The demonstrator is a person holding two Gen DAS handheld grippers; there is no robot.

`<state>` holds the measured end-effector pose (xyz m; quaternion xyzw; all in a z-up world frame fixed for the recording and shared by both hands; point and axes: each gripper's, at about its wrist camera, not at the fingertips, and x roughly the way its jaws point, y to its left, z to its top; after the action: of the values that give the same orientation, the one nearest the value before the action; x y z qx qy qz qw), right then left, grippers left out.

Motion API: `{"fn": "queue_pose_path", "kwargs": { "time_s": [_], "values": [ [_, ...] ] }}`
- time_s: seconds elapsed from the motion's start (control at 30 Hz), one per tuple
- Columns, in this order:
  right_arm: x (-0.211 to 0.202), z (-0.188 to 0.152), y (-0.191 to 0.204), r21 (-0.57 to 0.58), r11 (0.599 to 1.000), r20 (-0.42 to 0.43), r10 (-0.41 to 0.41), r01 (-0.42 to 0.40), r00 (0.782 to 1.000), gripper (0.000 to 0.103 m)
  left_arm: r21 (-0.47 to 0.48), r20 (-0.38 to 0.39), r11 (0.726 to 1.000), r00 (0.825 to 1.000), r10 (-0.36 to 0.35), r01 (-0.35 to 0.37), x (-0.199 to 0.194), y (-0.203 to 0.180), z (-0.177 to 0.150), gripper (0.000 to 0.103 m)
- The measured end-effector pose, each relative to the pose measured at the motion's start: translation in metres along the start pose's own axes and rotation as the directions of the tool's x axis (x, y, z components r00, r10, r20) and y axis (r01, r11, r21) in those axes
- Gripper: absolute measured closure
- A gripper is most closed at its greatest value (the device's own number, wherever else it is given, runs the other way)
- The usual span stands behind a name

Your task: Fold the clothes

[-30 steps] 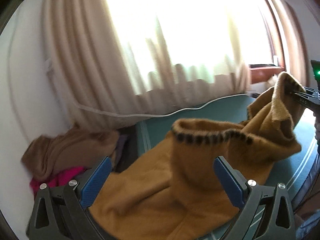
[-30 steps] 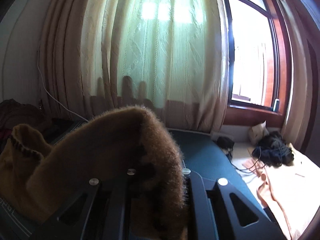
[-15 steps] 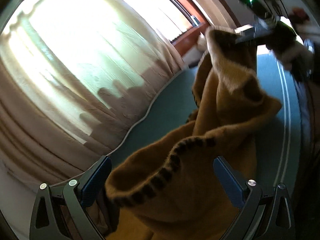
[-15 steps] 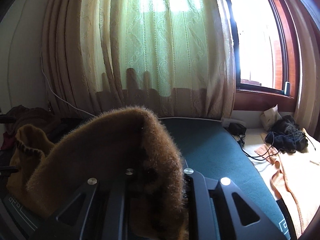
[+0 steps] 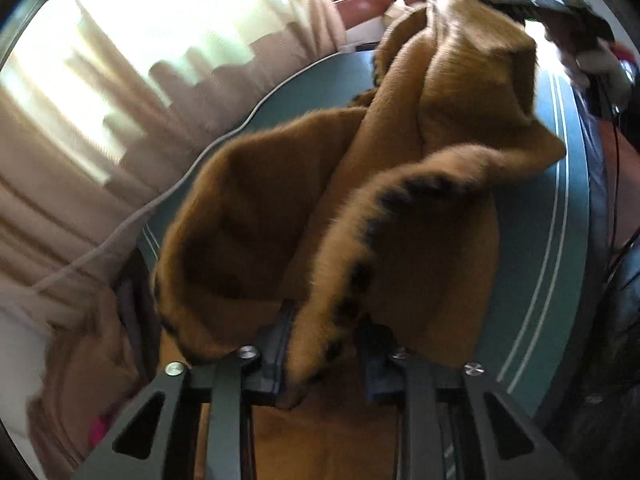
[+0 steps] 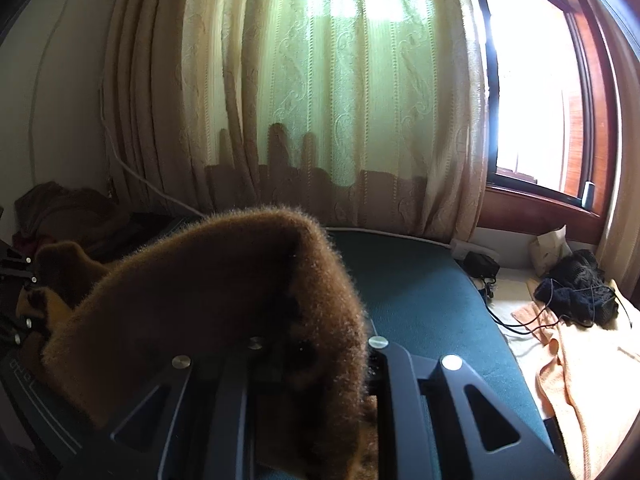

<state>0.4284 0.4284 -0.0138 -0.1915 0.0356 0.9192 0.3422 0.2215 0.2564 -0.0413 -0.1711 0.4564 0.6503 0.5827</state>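
Note:
A fuzzy mustard-brown garment (image 5: 404,152) with a dark-stitched edge hangs bunched over the teal mat (image 5: 536,240). My left gripper (image 5: 324,360) is closing, and its blue pads pinch the stitched edge. At the top right of the left wrist view, my right gripper (image 5: 560,0) holds the garment's far corner up. In the right wrist view the garment (image 6: 200,288) drapes over my right gripper (image 6: 312,354) and hides its pads. Those jaws are easing open with the fabric still caught between them. My left gripper (image 6: 20,300) shows at the left edge.
A heap of brown and pink clothes (image 5: 80,364) lies at the mat's left end by the wall. Curtains (image 6: 332,100) and a white cable run behind. To the right lie a peach towel (image 6: 580,364), a dark knit bundle (image 6: 576,292) and black cords.
My left gripper has dropped and rolled toward the garment, and its jaws went from wide open to closed on the stitched edge. The right gripper has kept its hold and sunk slightly.

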Motion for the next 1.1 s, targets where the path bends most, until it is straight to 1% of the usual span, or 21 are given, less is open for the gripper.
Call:
{"fn": "queue_pose_path", "kwargs": {
  "time_s": [0.03, 0.07, 0.1, 0.13, 0.17, 0.2, 0.27, 0.3, 0.37, 0.43, 0.5, 0.53, 0.6, 0.67, 0.73, 0.8, 0.87, 0.93, 1.0, 1.07, 1.1],
  "values": [
    [-0.002, 0.0, 0.0, -0.022, 1.0, -0.011, 0.007, -0.008, 1.0, 0.079, -0.021, 0.008, 1.0, 1.0, 0.009, -0.009, -0.002, -0.001, -0.002, 0.078],
    [-0.003, 0.0, 0.0, -0.046, 0.999, -0.021, 0.013, -0.014, 1.0, 0.072, -0.04, 0.018, 0.999, 1.0, 0.019, -0.018, -0.005, -0.001, -0.002, 0.08],
    [-0.007, 0.0, 0.001, -0.081, 0.997, -0.029, 0.01, -0.012, 1.0, 0.059, -0.068, 0.029, 0.997, 0.999, 0.034, -0.032, -0.008, -0.001, -0.003, 0.081],
    [-0.011, 0.001, 0.003, -0.133, 0.991, -0.031, -0.004, 0.0, 1.0, 0.052, -0.104, 0.042, 0.993, 0.998, 0.056, -0.052, -0.012, 0.0, -0.003, 0.082],
    [-0.016, 0.002, 0.006, -0.18, 0.984, -0.027, -0.012, 0.007, 1.0, 0.039, -0.139, 0.057, 0.988, 0.995, 0.079, -0.071, -0.017, 0.002, -0.002, 0.082],
    [-0.02, 0.002, 0.009, -0.226, 0.974, -0.022, -0.02, 0.014, 1.0, 0.031, -0.179, 0.072, 0.98, 0.992, 0.1, -0.086, -0.022, 0.005, -0.001, 0.083],
    [-0.029, 0.005, 0.014, -0.307, 0.952, -0.021, -0.017, 0.01, 1.0, 0.025, -0.266, 0.106, 0.958, 0.985, 0.136, -0.104, -0.032, 0.014, 0.0, 0.084],
    [-0.032, 0.006, 0.017, -0.336, 0.942, -0.026, -0.012, 0.002, 1.0, 0.025, -0.311, 0.125, 0.944, 0.98, 0.155, -0.11, -0.038, 0.02, 0.001, 0.086],
    [-0.033, 0.004, 0.023, -0.396, 0.918, -0.045, -0.005, -0.013, 0.999, 0.025, -0.375, 0.16, 0.921, 0.971, 0.179, -0.108, -0.051, 0.027, 0.0, 0.086],
    [-0.031, -0.003, 0.03, -0.423, 0.904, -0.083, 0.02, -0.053, 0.996, 0.039, -0.398, 0.173, 0.91, 0.966, 0.194, -0.112, -0.058, 0.032, -0.002, 0.086],
    [-0.025, -0.01, 0.036, -0.439, 0.893, -0.131, 0.042, -0.096, 0.99, 0.091, -0.41, 0.178, 0.904, 0.962, 0.208, -0.119, -0.062, 0.036, -0.004, 0.087],
    [-0.019, -0.016, 0.04, -0.451, 0.887, -0.153, 0.03, -0.097, 0.988, 0.094, -0.416, 0.181, 0.901, 0.96, 0.215, -0.123, -0.065, 0.038, -0.005, 0.087],
    [-0.011, -0.024, 0.045, -0.469, 0.881, -0.16, -0.014, -0.064, 0.987, 0.095, -0.423, 0.183, 0.897, 0.958, 0.221, -0.126, -0.063, 0.039, -0.006, 0.089],
    [-0.008, -0.019, 0.04, -0.414, 0.91, -0.128, -0.046, -0.011, 0.991, 0.096, -0.437, 0.187, 0.891, 0.957, 0.224, -0.123, -0.069, 0.044, -0.009, 0.09],
    [-0.016, 0.007, 0.024, -0.279, 0.96, -0.059, -0.03, 0.012, 0.998, 0.096, -0.458, 0.205, 0.881, 0.951, 0.23, -0.115, -0.076, 0.053, -0.011, 0.091],
    [-0.033, 0.042, 0.018, -0.203, 0.979, 0.072, -0.022, 0.036, 0.997, 0.096, -0.488, 0.241, 0.867, 0.939, 0.246, -0.102, -0.09, 0.06, -0.008, 0.092],
    [-0.05, 0.08, 0.02, -0.165, 0.983, 0.222, -0.038, 0.076, 0.974, 0.096, -0.527, 0.301, 0.847, 0.916, 0.265, -0.072, -0.112, 0.066, -0.004, 0.092],
    [-0.068, 0.12, 0.019, -0.1, 0.991, 0.36, -0.046, 0.088, 0.932, 0.096, -0.551, 0.367, 0.834, 0.887, 0.279, -0.034, -0.136, 0.07, -0.001, 0.092],
    [-0.093, 0.16, 0.013, -0.014, 0.999, 0.487, -0.038, 0.051, 0.873, 0.096, -0.566, 0.432, 0.824, 0.856, 0.285, 0.012, -0.16, 0.071, -0.001, 0.092],
    [-0.121, 0.196, 0.011, 0.054, 0.998, 0.604, -0.05, 0.021, 0.796, 0.096, -0.576, 0.492, 0.815, 0.821, 0.29, 0.058, -0.181, 0.073, -0.003, 0.092],
    [-0.131, 0.208, 0.012, 0.071, 0.997, 0.638, -0.056, 0.014, 0.768, 0.096, -0.58, 0.521, 0.811, 0.802, 0.292, 0.081, -0.192, 0.073, -0.004, 0.092]
  ]
}}
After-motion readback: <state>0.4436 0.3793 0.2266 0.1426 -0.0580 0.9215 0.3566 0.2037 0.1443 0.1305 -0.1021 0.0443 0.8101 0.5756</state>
